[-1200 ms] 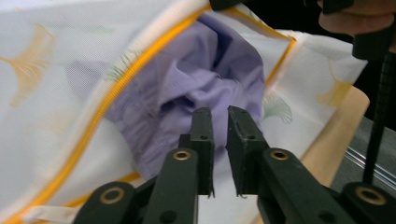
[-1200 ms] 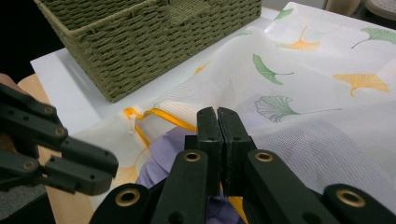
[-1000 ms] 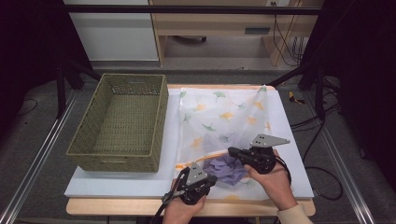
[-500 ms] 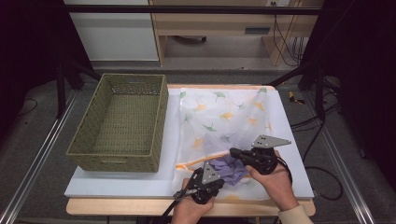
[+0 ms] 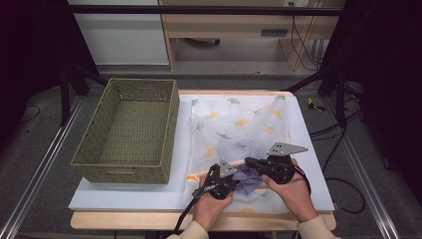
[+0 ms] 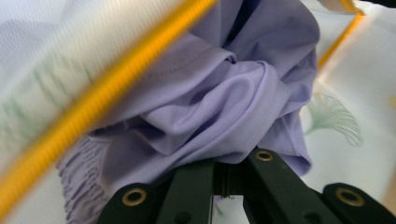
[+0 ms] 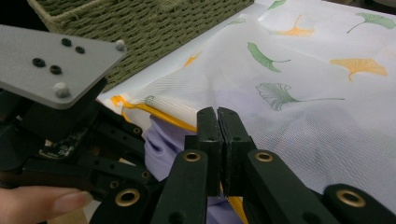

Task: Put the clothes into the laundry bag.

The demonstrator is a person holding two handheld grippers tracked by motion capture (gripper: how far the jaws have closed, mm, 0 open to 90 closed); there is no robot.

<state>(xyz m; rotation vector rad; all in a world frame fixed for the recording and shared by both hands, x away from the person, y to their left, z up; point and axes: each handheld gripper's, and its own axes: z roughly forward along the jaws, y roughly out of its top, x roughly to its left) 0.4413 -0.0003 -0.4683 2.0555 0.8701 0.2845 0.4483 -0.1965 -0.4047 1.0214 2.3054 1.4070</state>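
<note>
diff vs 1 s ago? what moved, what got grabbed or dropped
The left gripper moved rightward toward the right gripper, pushing the lilac garment it grips further under the mesh laundry bag's yellow-trimmed opening. Nothing was newly grabbed or released: the left stays shut on the garment, the right stays shut on the bag's edge and kept its place. The wicker basket and the rest of the bag are unchanged.

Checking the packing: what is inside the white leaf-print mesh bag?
A bunched lilac garment sits at the mesh bag's yellow-trimmed opening, partly in. The mesh blurs whatever lies deeper, so its far end cannot be made out.
</note>
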